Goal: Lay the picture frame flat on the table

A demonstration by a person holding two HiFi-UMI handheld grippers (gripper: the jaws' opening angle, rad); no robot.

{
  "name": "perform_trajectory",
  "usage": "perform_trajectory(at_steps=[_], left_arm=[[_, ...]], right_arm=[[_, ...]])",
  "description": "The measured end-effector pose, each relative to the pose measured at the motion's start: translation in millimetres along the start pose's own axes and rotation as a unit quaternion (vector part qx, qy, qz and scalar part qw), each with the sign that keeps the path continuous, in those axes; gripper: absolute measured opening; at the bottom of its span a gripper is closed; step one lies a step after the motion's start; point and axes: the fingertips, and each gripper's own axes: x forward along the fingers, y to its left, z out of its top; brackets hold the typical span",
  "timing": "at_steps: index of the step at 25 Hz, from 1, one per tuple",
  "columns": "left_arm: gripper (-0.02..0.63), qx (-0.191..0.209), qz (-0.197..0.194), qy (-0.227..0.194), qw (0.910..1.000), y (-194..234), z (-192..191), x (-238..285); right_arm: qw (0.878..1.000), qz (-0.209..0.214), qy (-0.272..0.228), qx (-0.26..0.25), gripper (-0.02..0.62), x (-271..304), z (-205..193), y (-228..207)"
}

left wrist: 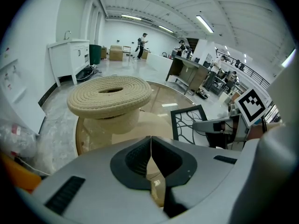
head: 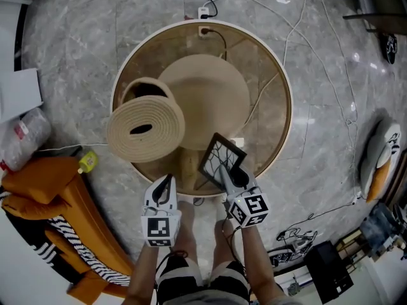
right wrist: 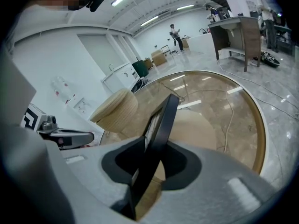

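A black picture frame [head: 220,161] with a branch-pattern picture stands tilted at the near edge of the round glass table [head: 280,75]. My right gripper [head: 230,173] reaches it from below. In the right gripper view the frame [right wrist: 161,120] leans slantwise between the jaws of that gripper [right wrist: 156,148], which stand slightly apart around it without a firm squeeze. My left gripper [head: 166,182] hovers at the table's front edge, left of the frame, with nothing in it. Its jaws [left wrist: 150,143] meet in a closed line. The frame [left wrist: 187,122] shows to its right.
A woven rope basket with a slotted lid [head: 145,129] sits on the table's left half, close to the frame. A tan round base [head: 203,100] shows under the glass. An orange bag [head: 57,196] lies on the floor at left. Cables and a power strip [head: 203,11] run behind the table.
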Motion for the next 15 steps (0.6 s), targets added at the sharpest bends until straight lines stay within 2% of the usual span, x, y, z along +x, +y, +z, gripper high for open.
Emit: perform_trajectory(at_steps=[15], left_arm=[[0.02, 0.002, -0.003, 0.012, 0.9999, -3.4, 4.3, 15.4]], right_arm=[[0.999, 0.001, 0.025, 0.036, 0.135, 16.7, -4.2, -21.9]])
